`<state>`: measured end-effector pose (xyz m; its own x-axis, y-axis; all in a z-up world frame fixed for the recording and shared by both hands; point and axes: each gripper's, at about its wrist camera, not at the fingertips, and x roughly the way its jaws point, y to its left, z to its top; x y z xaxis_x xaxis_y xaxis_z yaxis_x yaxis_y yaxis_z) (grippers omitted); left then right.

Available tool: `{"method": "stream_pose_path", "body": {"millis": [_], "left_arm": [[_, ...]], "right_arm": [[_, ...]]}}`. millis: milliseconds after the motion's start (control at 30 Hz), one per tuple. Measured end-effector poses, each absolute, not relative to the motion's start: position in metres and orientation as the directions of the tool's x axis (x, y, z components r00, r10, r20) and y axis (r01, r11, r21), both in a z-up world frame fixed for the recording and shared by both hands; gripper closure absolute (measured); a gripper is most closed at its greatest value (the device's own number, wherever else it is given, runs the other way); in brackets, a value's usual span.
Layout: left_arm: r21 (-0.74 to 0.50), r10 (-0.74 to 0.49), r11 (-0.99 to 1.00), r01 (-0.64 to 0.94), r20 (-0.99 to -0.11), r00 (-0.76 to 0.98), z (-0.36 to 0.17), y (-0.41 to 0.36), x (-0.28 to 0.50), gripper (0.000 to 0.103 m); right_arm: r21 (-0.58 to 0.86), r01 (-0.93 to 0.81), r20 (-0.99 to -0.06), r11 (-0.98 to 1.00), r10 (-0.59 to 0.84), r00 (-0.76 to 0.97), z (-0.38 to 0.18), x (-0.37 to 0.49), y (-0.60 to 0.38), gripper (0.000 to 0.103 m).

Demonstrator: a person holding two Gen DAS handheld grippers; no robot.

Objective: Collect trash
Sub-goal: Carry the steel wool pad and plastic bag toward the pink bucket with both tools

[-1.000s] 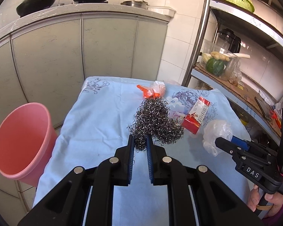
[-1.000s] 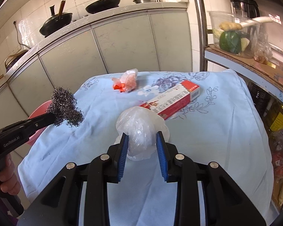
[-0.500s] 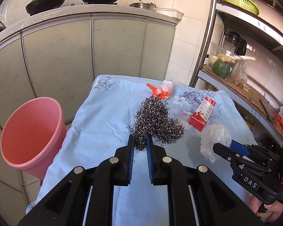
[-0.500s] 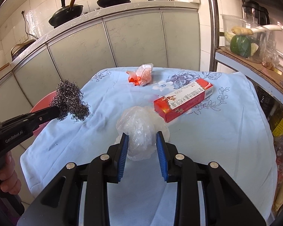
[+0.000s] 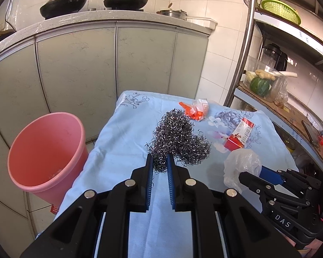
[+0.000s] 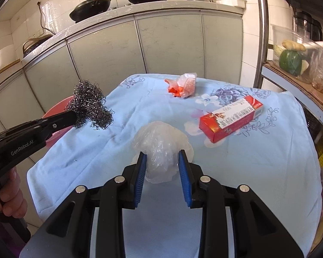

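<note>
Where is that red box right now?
The red box lies on the blue tablecloth, toward its right side, between the orange wrapper and the clear plastic bag.

Pink bucket (image 5: 45, 150); pale blue tablecloth (image 6: 140, 99) with dark floral print; grey metallic scourer (image 5: 176, 137); red-and-white box (image 6: 231, 118); translucent white bag (image 6: 161, 148); orange-and-white wrapper (image 6: 182, 85).

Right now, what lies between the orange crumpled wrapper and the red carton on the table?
Nothing but bare floral blue tablecloth separates the orange crumpled wrapper from the red rectangular carton; the right wrist view shows that stretch plainly.
</note>
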<state>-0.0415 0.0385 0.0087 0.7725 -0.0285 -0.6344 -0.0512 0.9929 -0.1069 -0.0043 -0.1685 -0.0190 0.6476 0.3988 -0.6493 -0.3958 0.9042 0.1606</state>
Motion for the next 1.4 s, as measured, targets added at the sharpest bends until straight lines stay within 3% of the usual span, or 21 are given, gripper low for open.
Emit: {"method": "stream_pose_path", "body": {"millis": [967, 1400], "left_arm": [[-0.114, 0.227, 0.935, -0.337, -0.537, 0.813, 0.028, 0.14, -0.085, 0.091], [-0.105, 0.331, 0.876, -0.471, -0.581, 0.744, 0.009, 0.2, -0.091, 0.091]], "right_arm": [[0.152, -0.655, -0.553, 0.74, 0.613, 0.565, 0.036, 0.014, -0.039, 0.072], [0.155, -0.739, -0.578, 0.656, 0.667, 0.47, 0.026, 0.029, 0.042, 0.072]]}}
